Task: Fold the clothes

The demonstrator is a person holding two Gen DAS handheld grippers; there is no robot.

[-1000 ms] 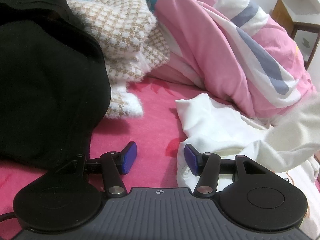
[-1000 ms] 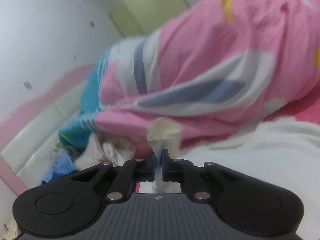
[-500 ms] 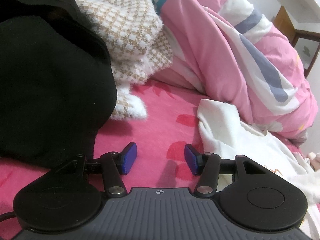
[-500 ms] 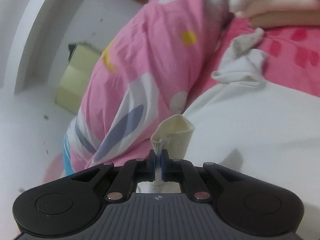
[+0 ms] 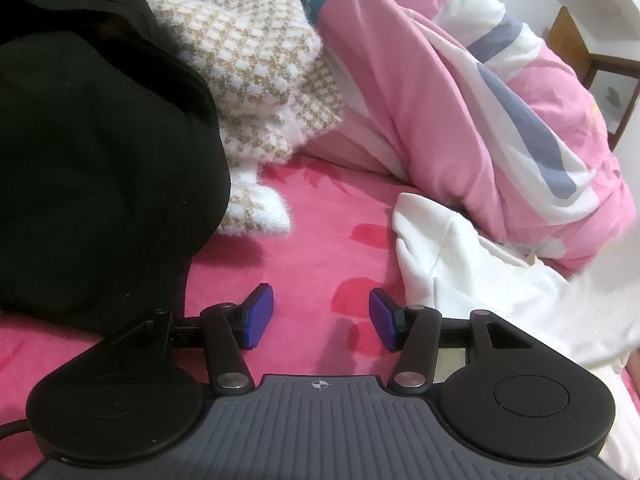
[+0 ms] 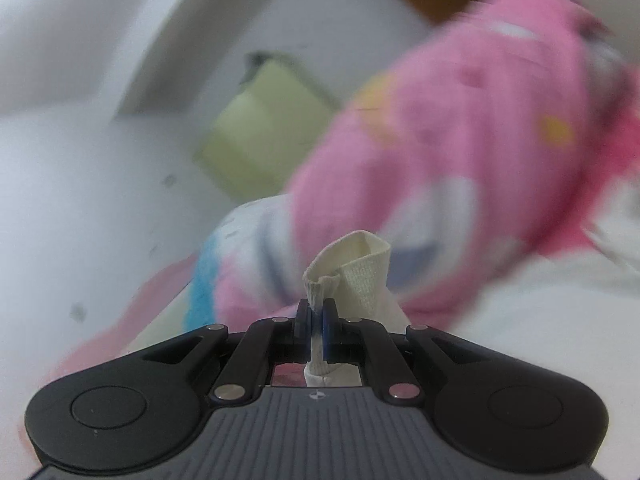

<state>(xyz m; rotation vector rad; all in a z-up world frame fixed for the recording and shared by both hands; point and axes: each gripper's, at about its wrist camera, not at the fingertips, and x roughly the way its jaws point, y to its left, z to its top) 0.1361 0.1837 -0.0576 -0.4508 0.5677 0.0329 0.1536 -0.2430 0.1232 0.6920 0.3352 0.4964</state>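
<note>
Right gripper (image 6: 316, 312) pinches the white garment's ribbed cuff (image 6: 352, 276) tight, left gripper (image 5: 320, 316) gapes empty over the pink bedsheet (image 5: 320, 240).

Your white garment (image 5: 460, 256) lay rumpled on the pink sheet, one rounded corner toward the middle of the bed, the rest trailing right, just beside the pink quilt. Its ribbed cream cuff (image 6: 352, 276) stood folded and raised, pinched at its base. A black garment (image 5: 100, 160) lay heaped at left, with a fuzzy beige-and-white checked knit (image 5: 256, 72) touching its far side.
</note>
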